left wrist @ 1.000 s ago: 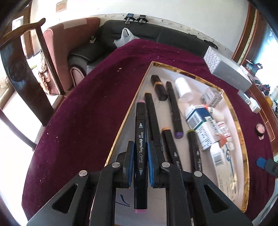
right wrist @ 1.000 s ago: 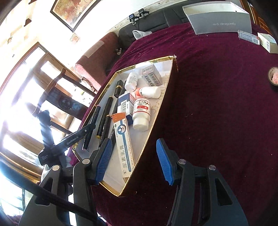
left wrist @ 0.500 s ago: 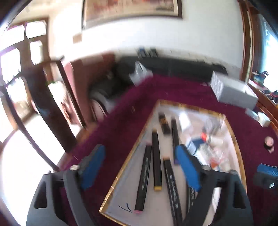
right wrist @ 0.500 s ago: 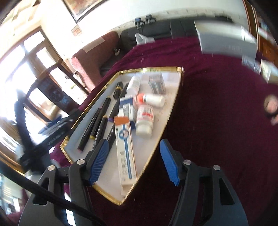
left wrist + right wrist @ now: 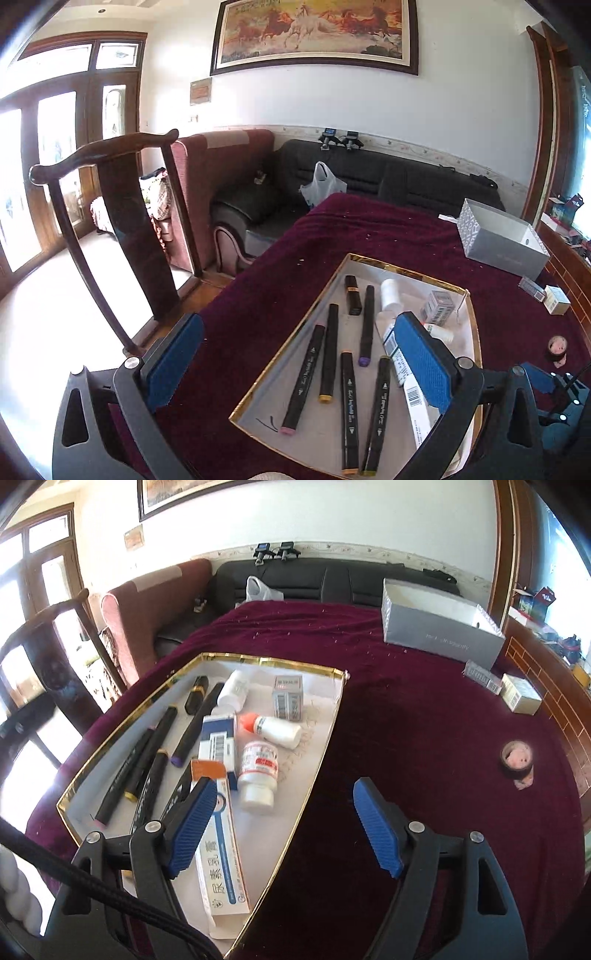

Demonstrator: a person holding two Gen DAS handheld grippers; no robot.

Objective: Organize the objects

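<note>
A gold-rimmed tray (image 5: pixel 288 334) (image 5: pixel 332 716) lies on the maroon tablecloth. Several black markers lie in its left half, among them a pink-tipped marker (image 5: pixel 304 380) (image 5: pixel 123 775). Its right half holds white bottles (image 5: pixel 258 775), a long ointment box (image 5: pixel 221 849) and small cartons (image 5: pixel 288 698). My left gripper (image 5: pixel 299 363) hangs above the tray's near end, its jaws still opening, spread wide with nothing between them. My right gripper (image 5: pixel 284 823) hovers over the tray's right rim, jaws opening too, nothing gripped.
A grey open box (image 5: pixel 502 240) (image 5: pixel 439 627) stands at the far right of the table. Small cartons (image 5: pixel 521 694) and a tape roll (image 5: pixel 517 760) (image 5: pixel 557 347) lie on the cloth to the right. A wooden chair (image 5: pixel 122 236) and sofas stand beyond the table's left edge.
The left gripper let go of the pink-tipped marker, which now lies in the tray, then opened wide and rose back. The right gripper opened wider and swung toward the right.
</note>
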